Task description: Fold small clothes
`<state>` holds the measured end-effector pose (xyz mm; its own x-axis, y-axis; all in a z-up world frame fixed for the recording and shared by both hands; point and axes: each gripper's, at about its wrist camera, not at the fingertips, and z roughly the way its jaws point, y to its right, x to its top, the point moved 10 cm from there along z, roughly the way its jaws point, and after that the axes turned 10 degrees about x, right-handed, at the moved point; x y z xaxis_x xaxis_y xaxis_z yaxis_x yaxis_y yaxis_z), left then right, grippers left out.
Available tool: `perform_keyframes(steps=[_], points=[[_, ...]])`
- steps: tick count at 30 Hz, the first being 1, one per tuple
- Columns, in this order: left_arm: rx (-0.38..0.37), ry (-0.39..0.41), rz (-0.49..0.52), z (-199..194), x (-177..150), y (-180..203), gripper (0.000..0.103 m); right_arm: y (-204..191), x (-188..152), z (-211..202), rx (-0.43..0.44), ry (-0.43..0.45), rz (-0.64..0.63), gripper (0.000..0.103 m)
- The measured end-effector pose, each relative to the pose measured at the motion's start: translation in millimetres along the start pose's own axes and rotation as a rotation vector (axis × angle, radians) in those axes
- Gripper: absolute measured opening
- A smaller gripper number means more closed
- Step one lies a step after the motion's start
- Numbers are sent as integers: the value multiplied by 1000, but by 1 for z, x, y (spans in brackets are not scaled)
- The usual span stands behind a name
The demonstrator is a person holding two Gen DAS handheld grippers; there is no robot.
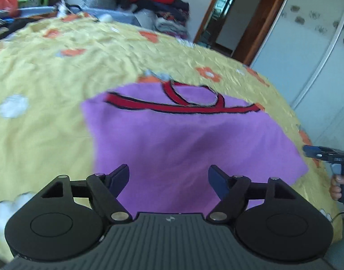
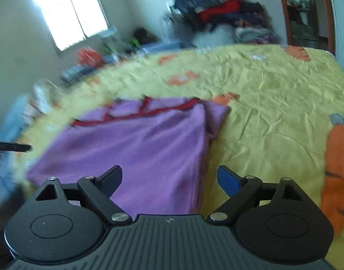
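Note:
A small purple garment with red, dark-edged trim lies folded flat on the yellow flowered bedspread. My left gripper hovers above its near edge, open, nothing between the fingers. In the right wrist view the same purple garment lies ahead and to the left. My right gripper stands open over the garment's near right edge, with the left finger above the cloth and the right finger above the bedspread. The right gripper, held by a hand, also shows at the right edge of the left wrist view.
A pile of dark and red clothes is stacked beyond the bed's far side. Boxes and a red bag sit at the far left. A wooden door frame and a sliding wardrobe door stand to the right. A bright window is at the back.

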<state>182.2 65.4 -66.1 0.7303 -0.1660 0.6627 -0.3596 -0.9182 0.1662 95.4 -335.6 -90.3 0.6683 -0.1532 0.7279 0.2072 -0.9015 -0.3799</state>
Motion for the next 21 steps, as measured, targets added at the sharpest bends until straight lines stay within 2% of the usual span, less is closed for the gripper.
perform_keyframes(steps=[1, 2, 3, 4, 6, 8, 9, 10, 11, 12, 13, 14, 15, 16, 18, 20, 21], points=[[14, -6, 21, 14, -2, 9, 76, 4, -1, 16, -38, -31, -2, 92], [45, -15, 55, 28, -7, 16, 76, 3, -6, 27, -32, -65, -15, 89], [82, -27, 85, 40, -14, 18, 76, -1, -14, 36, -21, -98, -45, 62], [108, -32, 110, 48, -22, 17, 76, -1, -24, 38, -49, -121, -74, 51], [164, 20, 221, 46, -33, 14, 80, -2, -35, 29, -95, -121, -147, 51], [195, 28, 252, 36, -43, 7, 80, 1, -45, 17, -127, -134, -173, 51], [203, 13, 247, 31, -44, 3, 80, 1, -49, 11, -137, -145, -187, 53], [218, 2, 236, 26, -41, -1, 79, 2, -50, 6, -145, -160, -181, 59], [225, 17, 221, 19, -35, -3, 78, 2, -46, 1, -162, -162, -172, 60], [211, 52, 217, 13, -24, 0, 80, -3, -36, -3, -171, -132, -191, 61], [202, 91, 215, 10, -10, 3, 83, -9, -22, -7, -172, -86, -217, 65], [200, 122, 203, 10, 4, 7, 87, -17, -5, -5, -167, -43, -234, 72], [189, 132, 189, 16, 17, 11, 89, -26, 10, 0, -146, -14, -245, 87], [167, 124, 169, 27, 29, 17, 89, -37, 25, 12, -114, 7, -262, 95], [146, 78, 108, 58, 46, 25, 87, -55, 54, 43, -69, 45, -285, 96], [144, 29, 59, 92, 56, 31, 83, -72, 73, 89, -8, 10, -272, 96], [172, 29, 69, 105, 60, 34, 83, -80, 79, 113, 22, -10, -258, 96]])
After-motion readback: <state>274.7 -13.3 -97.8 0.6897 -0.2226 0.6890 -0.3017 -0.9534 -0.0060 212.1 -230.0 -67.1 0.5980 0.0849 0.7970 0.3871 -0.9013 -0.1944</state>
